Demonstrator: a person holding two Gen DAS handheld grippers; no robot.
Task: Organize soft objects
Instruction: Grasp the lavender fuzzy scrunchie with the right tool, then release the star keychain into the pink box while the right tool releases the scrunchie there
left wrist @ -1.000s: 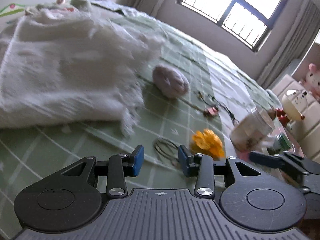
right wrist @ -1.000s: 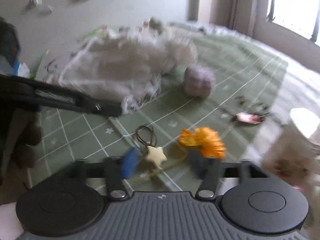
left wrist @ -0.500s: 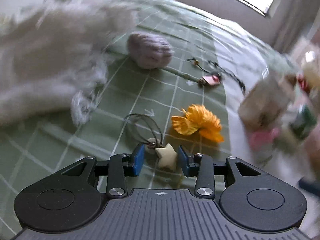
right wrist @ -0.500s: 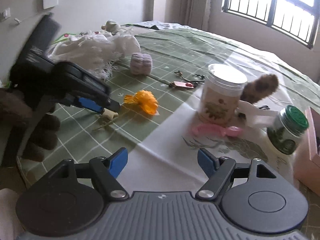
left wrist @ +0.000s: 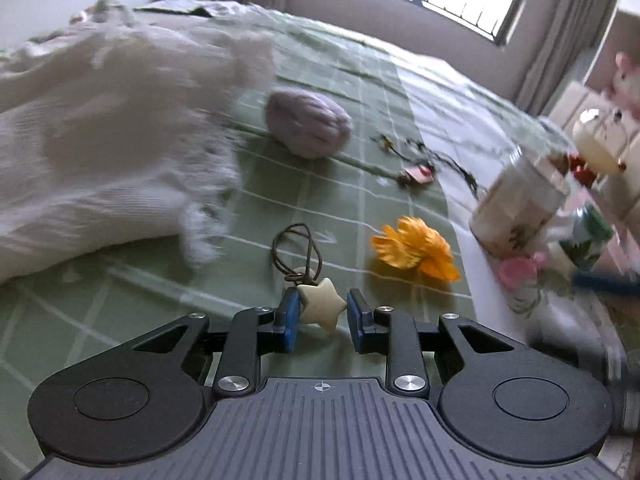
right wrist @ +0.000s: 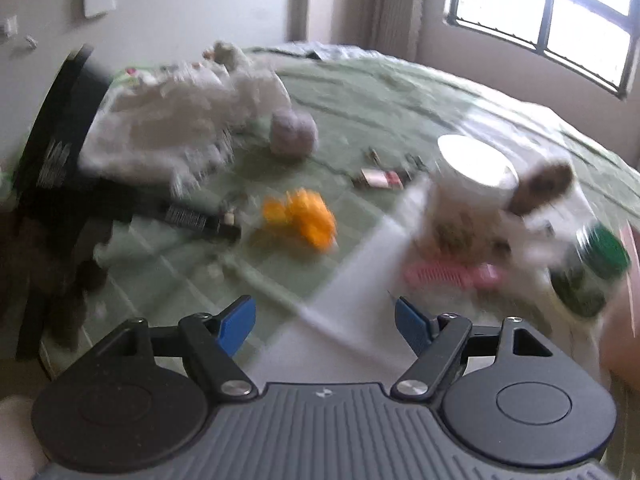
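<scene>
My left gripper [left wrist: 320, 316] has its blue pads on either side of a cream star charm [left wrist: 323, 307] tied to a brown elastic loop [left wrist: 296, 246] on the green checked bed cover [left wrist: 360, 184]; the left pad meets the star, a small gap shows on the right. A white fringed shawl [left wrist: 100, 136], a lilac knitted ball [left wrist: 308, 124] and an orange fabric flower [left wrist: 416, 254] lie beyond. My right gripper [right wrist: 325, 326] is open and empty, hovering above the bed edge. The right wrist view is blurred and shows the left gripper [right wrist: 224, 220] near the flower [right wrist: 304, 220].
A white lidded jar [left wrist: 520, 204], a green-lidded jar [left wrist: 588, 236], a pink comb [right wrist: 452, 274], a keychain with cords [left wrist: 420, 170] and a brown fluffy item [right wrist: 540, 188] lie at the right. Plush toys [left wrist: 600, 136] stand on drawers beyond.
My left gripper has come down over the star charm, which now sits between its pads. My right gripper has drawn back from the charm, opened wide, and is swinging.
</scene>
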